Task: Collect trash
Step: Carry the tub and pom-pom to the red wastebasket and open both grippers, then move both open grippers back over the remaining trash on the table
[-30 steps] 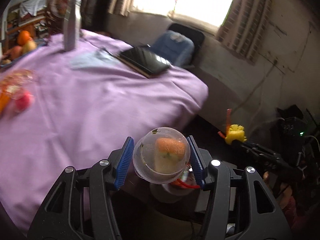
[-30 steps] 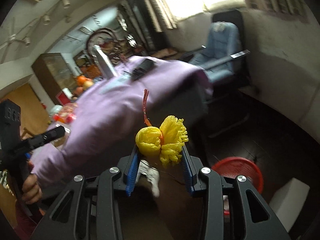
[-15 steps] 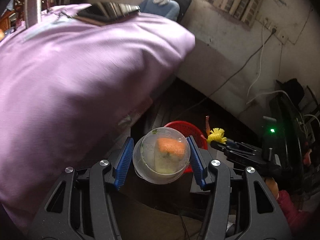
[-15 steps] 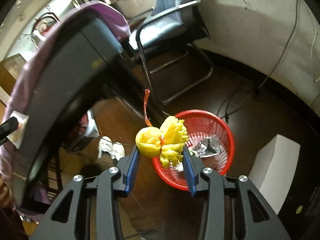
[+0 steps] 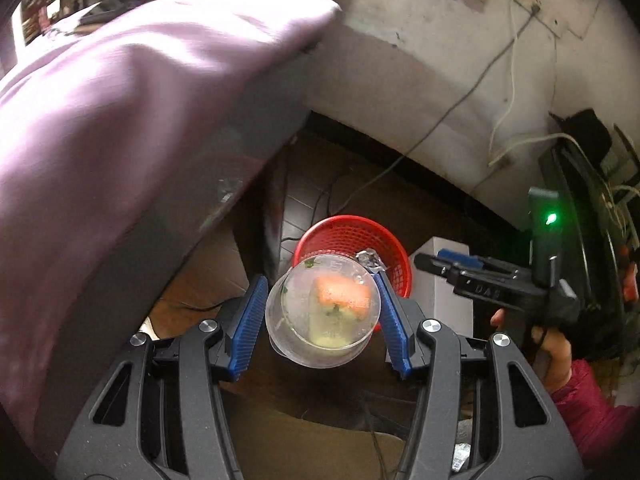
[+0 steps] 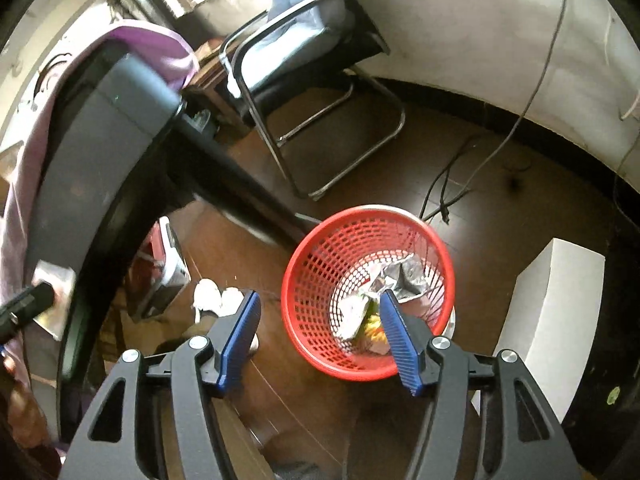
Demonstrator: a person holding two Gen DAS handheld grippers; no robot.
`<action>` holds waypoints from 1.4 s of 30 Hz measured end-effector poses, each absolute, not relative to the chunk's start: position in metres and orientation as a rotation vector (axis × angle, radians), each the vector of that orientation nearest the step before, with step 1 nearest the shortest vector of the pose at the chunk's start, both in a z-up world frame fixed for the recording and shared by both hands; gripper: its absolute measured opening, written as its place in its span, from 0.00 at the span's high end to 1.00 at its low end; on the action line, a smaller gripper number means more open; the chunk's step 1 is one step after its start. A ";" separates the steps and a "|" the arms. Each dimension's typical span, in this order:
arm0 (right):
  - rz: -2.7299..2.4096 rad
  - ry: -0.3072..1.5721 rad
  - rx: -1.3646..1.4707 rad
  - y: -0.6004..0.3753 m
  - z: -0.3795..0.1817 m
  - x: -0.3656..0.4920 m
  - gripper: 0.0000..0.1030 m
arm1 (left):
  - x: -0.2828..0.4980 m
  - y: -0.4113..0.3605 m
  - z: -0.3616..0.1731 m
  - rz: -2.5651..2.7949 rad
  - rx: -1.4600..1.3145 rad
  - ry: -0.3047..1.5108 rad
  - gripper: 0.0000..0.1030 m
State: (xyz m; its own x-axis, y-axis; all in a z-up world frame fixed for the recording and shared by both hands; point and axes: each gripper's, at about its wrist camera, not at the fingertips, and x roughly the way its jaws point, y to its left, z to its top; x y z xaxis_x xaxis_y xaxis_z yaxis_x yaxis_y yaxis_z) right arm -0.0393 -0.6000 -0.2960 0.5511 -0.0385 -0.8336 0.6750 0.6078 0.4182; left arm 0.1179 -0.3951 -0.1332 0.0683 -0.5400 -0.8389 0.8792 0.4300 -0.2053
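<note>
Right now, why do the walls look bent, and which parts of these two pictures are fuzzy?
Both views are fisheye, so straight edges bow and corners go black. Left wrist view: the purple cloth is smeared by blur, while the cup in the left gripper stays sharp. Right wrist view: the basket is crisp, the dark table edge is soft.

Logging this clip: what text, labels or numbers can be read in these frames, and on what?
"DAS": raised letters on the side of the right claw; first letter uncertain.
Clear cup: a small raised mark near its rim, too small to read.
Foil wrapper in the red basket: print too blurred to read.
</note>
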 end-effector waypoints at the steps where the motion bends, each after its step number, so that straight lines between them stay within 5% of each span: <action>1: -0.489 0.889 0.825 -0.603 -0.295 -0.041 0.40 | 0.115 -0.402 -0.136 -1.122 0.420 1.033 0.48; 13: -0.547 0.835 0.883 -0.626 -0.293 -0.072 0.40 | 0.095 -0.484 -0.158 -1.207 0.547 1.058 0.47; 18: -0.559 0.824 0.915 -0.633 -0.297 -0.081 0.40 | 0.091 -0.500 -0.160 -1.167 0.542 1.032 0.17; 26: -0.550 0.827 0.929 -0.630 -0.300 -0.080 0.39 | 0.090 -0.487 -0.156 -1.134 0.554 1.000 0.14; 42: -0.510 0.787 0.805 -0.594 -0.239 -0.064 0.09 | 0.095 -0.431 -0.107 -1.072 0.456 0.878 0.11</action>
State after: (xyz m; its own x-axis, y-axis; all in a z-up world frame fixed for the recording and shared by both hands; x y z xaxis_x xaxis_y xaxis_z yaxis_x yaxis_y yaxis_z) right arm -0.0642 -0.5941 -0.2390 0.6133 -0.1108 -0.7820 0.6681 0.6009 0.4388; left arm 0.0947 -0.4307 -0.1067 0.1983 -0.5634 -0.8020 0.8975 0.4332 -0.0825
